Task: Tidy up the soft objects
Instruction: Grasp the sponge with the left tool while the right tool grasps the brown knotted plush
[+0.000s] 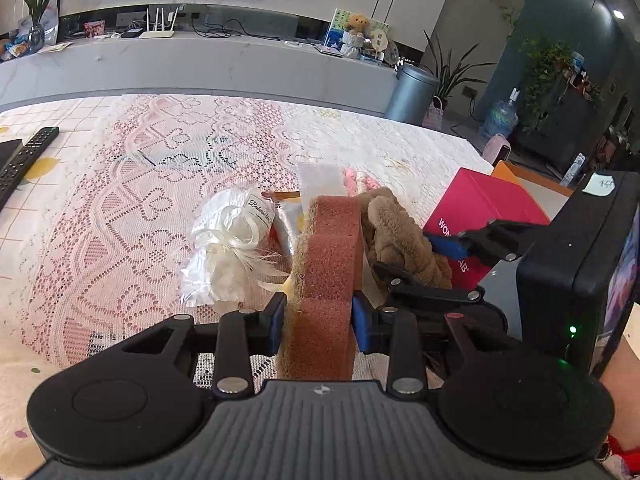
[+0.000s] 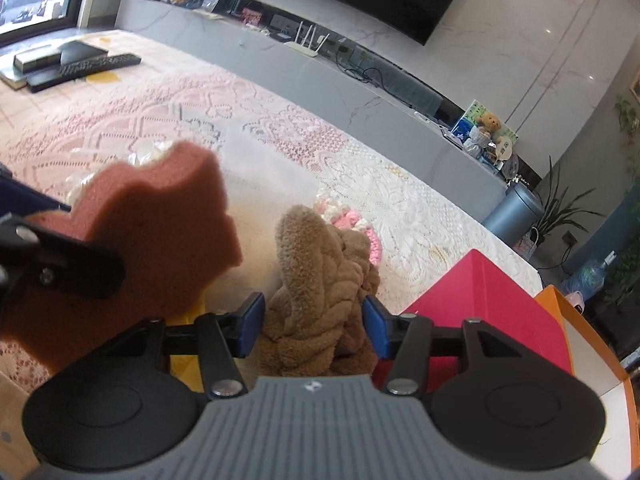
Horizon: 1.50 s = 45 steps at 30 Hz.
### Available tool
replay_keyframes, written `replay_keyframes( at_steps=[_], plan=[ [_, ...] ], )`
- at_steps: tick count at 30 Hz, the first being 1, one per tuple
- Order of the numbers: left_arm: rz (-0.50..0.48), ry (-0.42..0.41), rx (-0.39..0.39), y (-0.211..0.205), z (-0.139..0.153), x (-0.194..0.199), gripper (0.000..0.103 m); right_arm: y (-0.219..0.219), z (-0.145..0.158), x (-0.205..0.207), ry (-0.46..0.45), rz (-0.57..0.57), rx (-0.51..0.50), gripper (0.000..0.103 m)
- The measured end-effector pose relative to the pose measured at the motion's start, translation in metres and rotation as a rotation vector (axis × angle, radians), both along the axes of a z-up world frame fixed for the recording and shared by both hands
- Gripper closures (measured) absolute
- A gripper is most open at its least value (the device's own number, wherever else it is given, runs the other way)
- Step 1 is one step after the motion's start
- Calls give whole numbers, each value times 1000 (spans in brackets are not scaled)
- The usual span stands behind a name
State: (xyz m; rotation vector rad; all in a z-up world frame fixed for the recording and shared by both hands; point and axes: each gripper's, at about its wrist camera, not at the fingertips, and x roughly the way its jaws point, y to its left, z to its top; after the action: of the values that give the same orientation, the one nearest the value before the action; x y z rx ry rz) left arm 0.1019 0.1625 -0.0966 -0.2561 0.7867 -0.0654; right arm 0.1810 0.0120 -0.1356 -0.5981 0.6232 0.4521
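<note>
The left gripper (image 1: 319, 320) clamps a reddish-brown sponge (image 1: 330, 248) between its 2 blue pads, upright above the lace tablecloth (image 1: 132, 208). Just beside it, the right gripper (image 2: 314, 326) pinches a brown plush knot (image 2: 320, 280) (fuzzy, braided) near the pink box (image 2: 492, 300).

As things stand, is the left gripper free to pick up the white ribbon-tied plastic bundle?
Probably not: the left gripper is shut on the reddish-brown sponge. The white ribbon-tied plastic bundle lies unobstructed just left of it.
</note>
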Motion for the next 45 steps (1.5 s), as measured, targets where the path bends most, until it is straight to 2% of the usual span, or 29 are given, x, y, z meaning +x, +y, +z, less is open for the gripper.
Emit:
replay_keyframes(
  at_steps=[4, 6, 11, 15, 19, 26, 33, 38, 45],
  plan=[
    [-3, -13, -11, 0, 2, -3, 65, -4, 3, -2, 22, -9, 25, 80],
    [-4, -23, -8, -1, 4, -4, 65, -7, 8, -4, 24, -9, 40, 82],
    [1, -67, -21, -1, 16, -11, 65, -19, 32, -20, -13, -13, 85, 82],
    [32, -93, -41, -3, 29, -18, 65, -36, 55, -34, 5, -26, 159, 82],
    [77, -84, -45, -8, 42, -23, 65, -56, 77, -49, 40, -25, 242, 82],
    [102, -92, -71, -24, 61, -35, 65, -89, 111, -73, 38, -30, 332, 82],
    [53, -119, -110, -51, 80, -40, 65, -133, 137, -94, -21, -74, 361, 82],
    [-8, -129, -146, -80, 91, -33, 65, -178, 148, -89, 4, -148, 394, 82],
    [-94, -125, -194, -125, 103, -4, 65, -239, 162, -77, 12, -234, 407, 82]
  ],
)
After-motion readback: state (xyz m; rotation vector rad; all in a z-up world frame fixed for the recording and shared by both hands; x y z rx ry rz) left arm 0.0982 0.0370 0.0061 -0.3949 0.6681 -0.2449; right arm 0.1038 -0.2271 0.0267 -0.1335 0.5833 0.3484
